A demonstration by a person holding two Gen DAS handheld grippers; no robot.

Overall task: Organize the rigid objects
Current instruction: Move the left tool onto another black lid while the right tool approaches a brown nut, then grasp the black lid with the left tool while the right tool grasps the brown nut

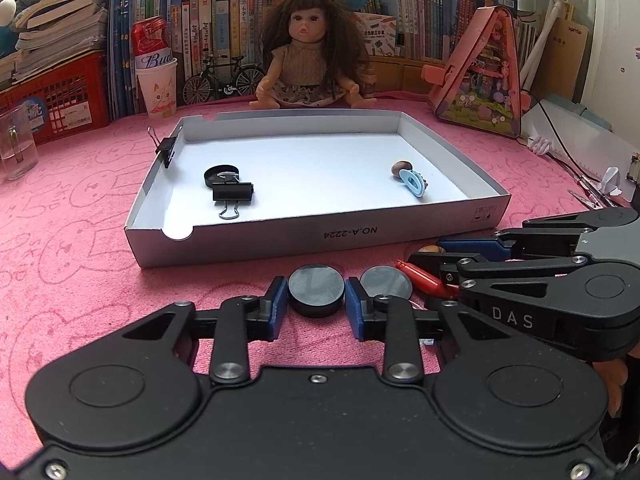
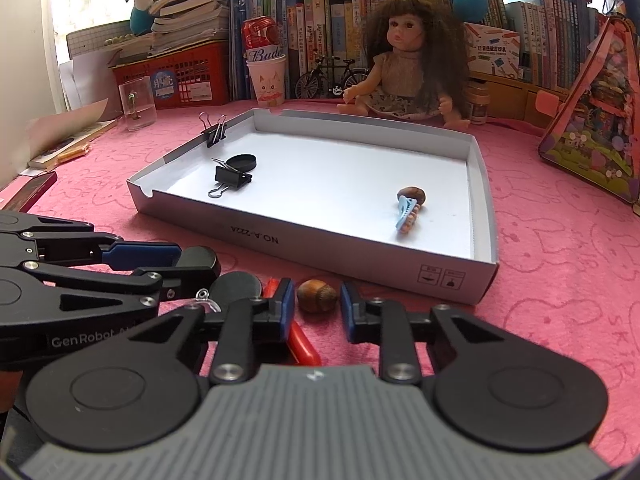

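nearby, second disc [image 1: 386, 281] and red clip [image 1: 426, 280] beside left tool [image 1: 316, 298]

A pink cloth [image 1: 80, 216] with bunny drawings covers the table. A flat white box lid [image 1: 320, 236] sits on it in the middle. In front of the box lie two round black discs [image 1: 316, 290] [image 1: 386, 280] side by side, a red clip [image 1: 428, 280] and a brown nut [image 2: 318, 297]. A doll [image 1: 306, 52] sits behind the box. A glass cup [image 1: 16, 142], a red crate [image 1: 56, 96], a paper cup [image 1: 158, 88] and a small toy bike [image 1: 224, 78] stand on the cloth too.
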